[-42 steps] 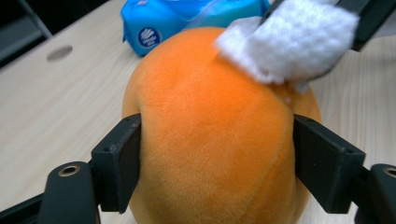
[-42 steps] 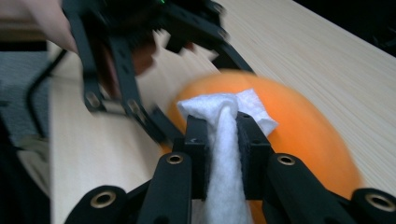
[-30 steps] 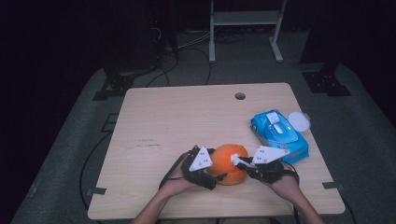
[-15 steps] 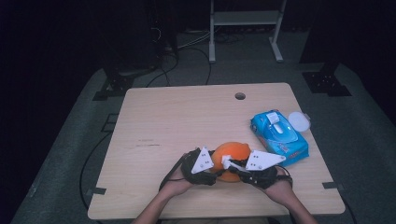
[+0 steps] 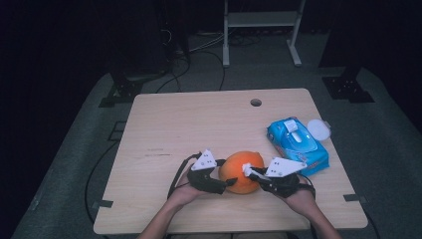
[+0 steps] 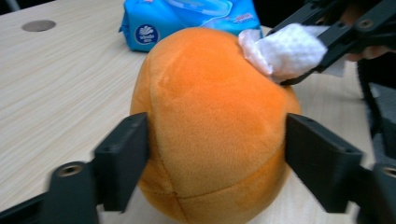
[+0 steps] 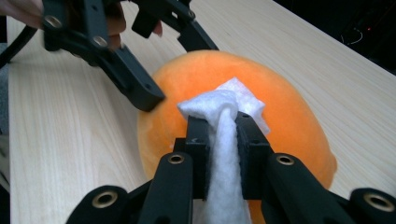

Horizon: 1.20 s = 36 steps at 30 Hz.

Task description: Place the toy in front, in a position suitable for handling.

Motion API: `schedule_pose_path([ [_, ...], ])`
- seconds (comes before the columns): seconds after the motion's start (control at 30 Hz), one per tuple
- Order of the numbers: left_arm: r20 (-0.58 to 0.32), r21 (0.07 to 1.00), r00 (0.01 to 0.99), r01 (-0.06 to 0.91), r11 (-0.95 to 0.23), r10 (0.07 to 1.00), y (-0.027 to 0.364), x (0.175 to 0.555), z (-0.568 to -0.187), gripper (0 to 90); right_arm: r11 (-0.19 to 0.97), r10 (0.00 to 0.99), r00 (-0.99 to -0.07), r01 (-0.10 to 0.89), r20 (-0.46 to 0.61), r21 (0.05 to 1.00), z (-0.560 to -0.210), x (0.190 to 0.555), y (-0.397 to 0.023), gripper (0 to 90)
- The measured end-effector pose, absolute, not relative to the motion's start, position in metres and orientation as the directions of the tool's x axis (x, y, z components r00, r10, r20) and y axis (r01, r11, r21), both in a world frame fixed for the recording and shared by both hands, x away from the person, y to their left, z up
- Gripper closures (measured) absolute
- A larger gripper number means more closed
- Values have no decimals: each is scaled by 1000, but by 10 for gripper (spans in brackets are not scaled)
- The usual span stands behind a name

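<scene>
An orange plush ball (image 5: pixel 241 172) rests on the wooden table (image 5: pixel 189 124) near its front edge. My left gripper (image 5: pixel 225 175) reaches in from the left. Its jaws closed on the ball (image 6: pixel 210 130) and have just eased open slightly, and the pads (image 6: pixel 135 149) still press its sides. My right gripper (image 5: pixel 247 171) comes in from the right, shut on a folded white wipe (image 7: pixel 219 105). The wipe (image 6: pixel 285 49) touches the ball's upper side (image 7: pixel 289 112). The left gripper (image 7: pixel 180 70) also appears in the right gripper view, and the right gripper (image 6: pixel 303 53) in the left gripper view.
A blue pack of wipes (image 5: pixel 298 144) lies at the right of the table, just behind my right hand, with a white round lid (image 5: pixel 318 129) beside it. A cable hole (image 5: pixel 256 102) sits near the far edge. Bare tabletop stretches to the left and behind the ball.
The left jaws have drawn in against the ball's sides. Both hands have stayed about where they were, and the wipe remains on the ball.
</scene>
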<state>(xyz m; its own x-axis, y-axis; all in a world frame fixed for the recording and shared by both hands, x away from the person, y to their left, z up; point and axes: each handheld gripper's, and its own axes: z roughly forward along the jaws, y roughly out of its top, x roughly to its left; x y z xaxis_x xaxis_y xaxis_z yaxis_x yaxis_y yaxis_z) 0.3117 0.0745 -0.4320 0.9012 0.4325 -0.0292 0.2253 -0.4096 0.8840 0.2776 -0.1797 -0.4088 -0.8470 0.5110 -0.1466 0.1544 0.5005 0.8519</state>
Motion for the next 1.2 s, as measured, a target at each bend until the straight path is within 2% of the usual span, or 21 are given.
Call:
schedule_pose_path([
  [0.1,106,866,911,112,-487,398,64,300,-428,304,495,466,-872,116,-151,861,-402,269,-165,772],
  [0.23,209,841,913,16,-542,351,55,288,-425,307,523,426,-882,59,-200,850,-398,263,-152,773],
  [0.37,150,865,922,53,-500,357,60,294,-427,276,501,478,-858,91,-188,861,-393,270,-170,772],
  [0.47,46,872,902,173,-457,429,60,306,-430,142,478,524,-837,134,-160,868,-395,276,-189,773],
  [0.53,-15,877,904,218,-428,428,59,309,-432,148,465,526,-840,148,-138,873,-397,277,-193,773],
  [0.63,-14,883,908,209,-421,420,56,305,-433,209,479,517,-842,138,-151,867,-397,274,-187,773],
  [0.77,123,863,916,92,-497,382,51,296,-435,324,477,463,-878,131,-122,869,-399,268,-171,773],
  [0.87,200,841,916,22,-541,349,48,289,-435,350,524,429,-884,76,-186,848,-398,263,-158,773],
  [1.03,167,849,921,48,-527,353,52,293,-437,350,503,521,-829,104,-204,858,-387,272,-183,773],
  [1.1,140,856,922,70,-511,361,53,295,-437,311,496,550,-813,136,-189,858,-390,278,-198,773],
  [1.13,112,865,923,91,-493,367,53,296,-437,278,491,559,-810,149,-179,859,-391,279,-202,773],
  [1.2,-12,888,923,186,-420,384,53,301,-436,192,479,567,-808,162,-163,863,-393,280,-207,773],
])
